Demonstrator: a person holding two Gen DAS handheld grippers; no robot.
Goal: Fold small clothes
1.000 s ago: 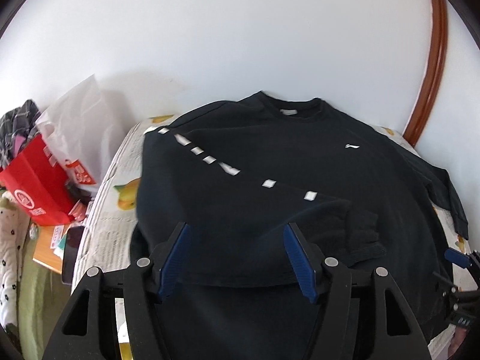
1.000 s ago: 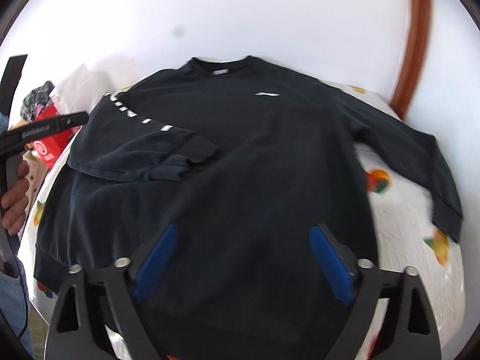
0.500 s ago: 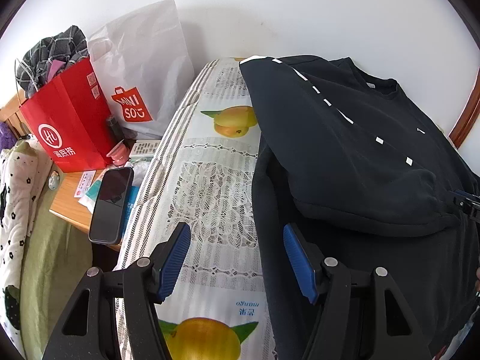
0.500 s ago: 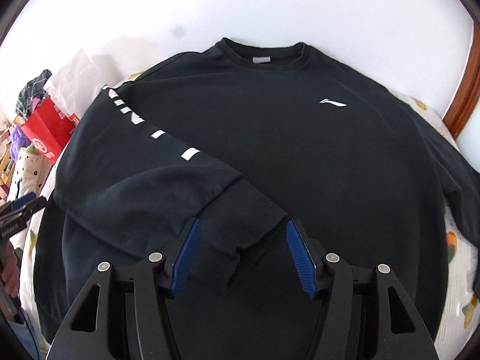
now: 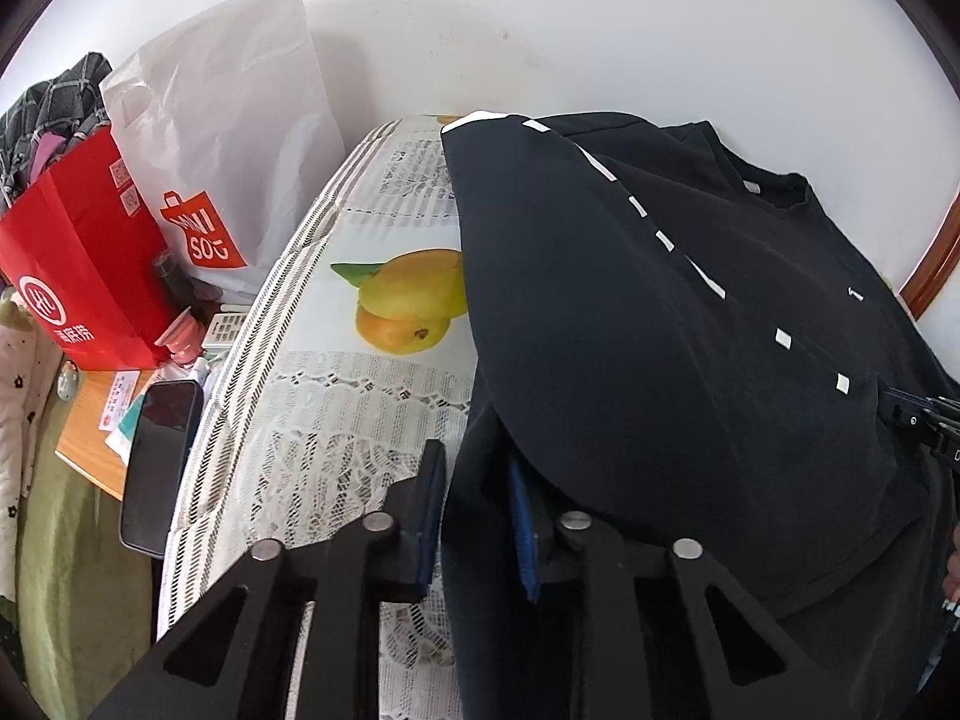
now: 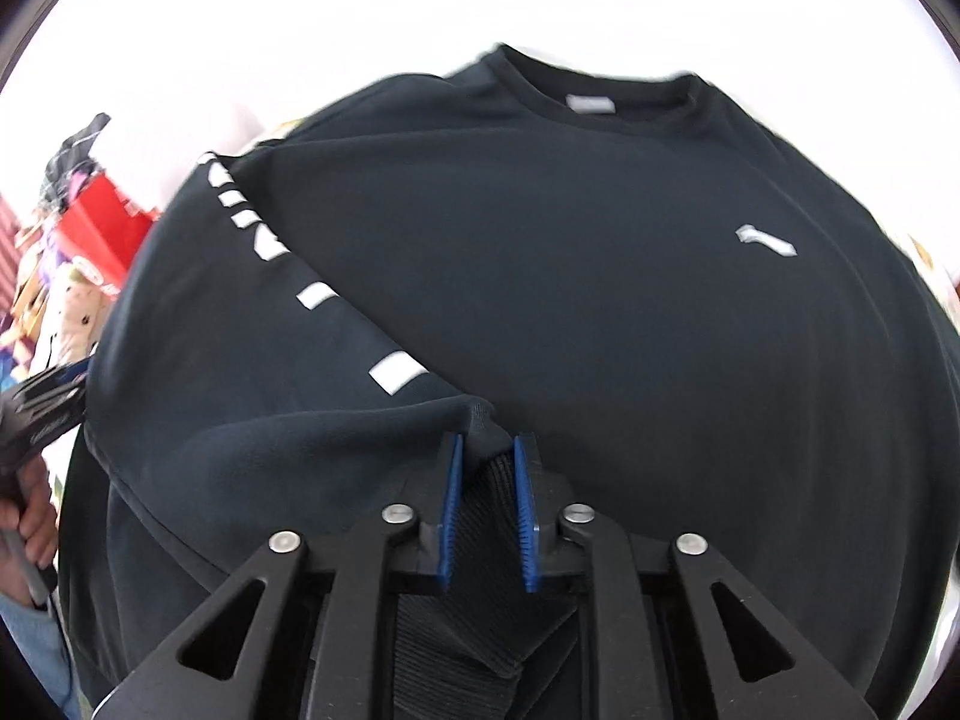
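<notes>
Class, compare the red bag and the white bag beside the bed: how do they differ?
The red bag is opaque, with a white round logo; the white bag is translucent, with a red logo. The red bag holds checked cloth at its top; what the white bag holds cannot be seen. The white bag stands taller. Both stand upright, side by side.

Soft daylight is filling both views, and the white wall (image 5: 600, 30) is blowing out almost to pure white in the right wrist view. The black sweatshirt (image 6: 570, 276) is swallowing detail in its folds. A faint shadow is falling behind the white bag (image 5: 240, 120). Fisheye bending is curving the edges, dark corners are vignetting, and motion blur is smearing the right view's left side.
</notes>
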